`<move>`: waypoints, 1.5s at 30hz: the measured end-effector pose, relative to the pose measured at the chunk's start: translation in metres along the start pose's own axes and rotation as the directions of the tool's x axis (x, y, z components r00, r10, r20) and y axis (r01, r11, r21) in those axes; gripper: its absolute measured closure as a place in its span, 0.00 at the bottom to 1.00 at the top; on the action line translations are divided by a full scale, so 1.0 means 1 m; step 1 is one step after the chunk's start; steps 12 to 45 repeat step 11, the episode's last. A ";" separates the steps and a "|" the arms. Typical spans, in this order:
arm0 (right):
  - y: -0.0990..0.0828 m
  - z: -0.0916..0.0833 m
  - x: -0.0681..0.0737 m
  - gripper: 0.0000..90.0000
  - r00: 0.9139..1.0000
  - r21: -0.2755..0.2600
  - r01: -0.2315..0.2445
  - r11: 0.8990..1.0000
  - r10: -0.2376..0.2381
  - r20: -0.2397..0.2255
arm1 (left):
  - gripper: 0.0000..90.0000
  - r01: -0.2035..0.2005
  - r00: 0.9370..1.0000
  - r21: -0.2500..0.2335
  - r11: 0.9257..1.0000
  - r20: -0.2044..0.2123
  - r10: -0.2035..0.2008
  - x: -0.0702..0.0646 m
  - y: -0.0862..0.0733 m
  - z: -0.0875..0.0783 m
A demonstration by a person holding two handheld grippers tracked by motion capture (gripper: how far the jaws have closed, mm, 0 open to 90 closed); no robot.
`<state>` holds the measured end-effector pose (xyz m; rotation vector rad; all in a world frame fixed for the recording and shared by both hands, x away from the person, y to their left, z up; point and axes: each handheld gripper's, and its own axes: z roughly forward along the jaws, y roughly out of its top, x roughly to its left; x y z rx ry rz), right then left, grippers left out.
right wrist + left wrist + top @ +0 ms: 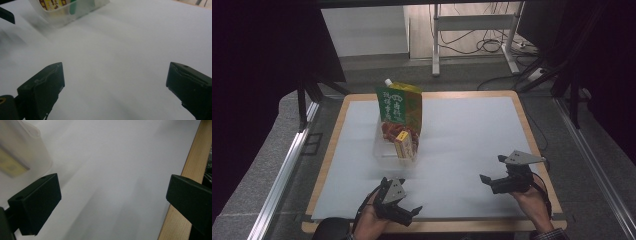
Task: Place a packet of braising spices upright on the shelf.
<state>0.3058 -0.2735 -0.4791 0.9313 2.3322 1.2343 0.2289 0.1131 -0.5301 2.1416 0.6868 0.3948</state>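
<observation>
Two grippers sat low over the white mat (472,145) in the high view, both near the table's front edge and well apart from each other. Left gripper (404,212), held in the left hand (371,222), pointed right along the front edge; its jaws stood apart, nothing between them. Right gripper (492,172), in the right hand (532,202), pointed left and toward the middle; jaws apart too, empty. Clear bin (384,152) stood left of the mat's centre, well ahead of both grippers. In it: a tall green pouch (399,106) with a white cap, upright and leaning a little, a yellow box (404,145) on end at the bin's front right, and a reddish-brown pack (391,130) between them. Left gripper view: two black jaws wide apart over bare mat (112,170), the table's wooden edge (190,170) running by the right-hand jaw; a corner of the bin (37,150) at upper left, blurred, something yellow (11,166) showing through its wall. Right gripper view: jaws wide apart over bare mat (125,55); the bin (75,12) at the top left, far off, with the box's yellow print (52,3) and a bit of green (73,7) seen through it. A dark jaw tip (6,15) showed at the left edge, beside the bin.
</observation>
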 end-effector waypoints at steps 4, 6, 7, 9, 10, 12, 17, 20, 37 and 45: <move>-0.009 -0.005 -0.004 0.02 1.000 0.017 -0.008 1.000 0.008 0.022 | 0.00 -0.001 1.000 0.013 1.000 -0.003 0.001 0.000 0.000 0.001; -0.013 -0.007 -0.006 0.02 0.999 0.033 -0.007 0.999 0.006 0.034 | 0.00 0.000 1.000 0.015 1.000 -0.002 0.000 0.000 -0.001 0.002; -0.015 -0.007 -0.007 0.02 0.999 0.040 -0.010 0.999 0.008 0.038 | 0.00 0.000 1.000 0.016 1.000 -0.003 0.001 0.000 -0.001 0.002; -0.018 -0.006 -0.008 0.02 0.999 0.053 -0.015 0.999 0.013 0.043 | 0.00 -0.001 1.000 0.017 1.000 -0.003 0.001 0.000 0.000 0.002; -0.019 -0.005 -0.009 0.02 0.999 0.058 -0.017 0.998 0.014 0.044 | 0.00 -0.002 1.000 0.017 1.000 -0.003 0.002 0.000 0.000 0.002; -0.019 -0.003 -0.009 0.02 0.999 0.062 -0.017 0.998 0.014 0.042 | 0.00 -0.003 1.000 0.017 1.000 -0.003 0.003 0.000 0.000 0.002; -0.019 -0.003 -0.009 0.02 0.999 0.062 -0.017 0.998 0.014 0.042 | 0.00 -0.003 1.000 0.017 1.000 -0.003 0.003 0.000 0.000 0.002; -0.019 -0.003 -0.009 0.02 0.999 0.062 -0.017 0.998 0.014 0.042 | 0.00 -0.003 1.000 0.017 1.000 -0.003 0.003 0.000 0.000 0.002; -0.019 -0.003 -0.009 0.02 0.999 0.062 -0.017 0.998 0.014 0.042 | 0.00 -0.003 1.000 0.017 1.000 -0.003 0.003 0.000 0.000 0.002; -0.019 -0.003 -0.009 0.02 0.999 0.062 -0.017 0.998 0.014 0.042 | 0.00 -0.003 1.000 0.017 1.000 -0.003 0.003 0.000 0.000 0.002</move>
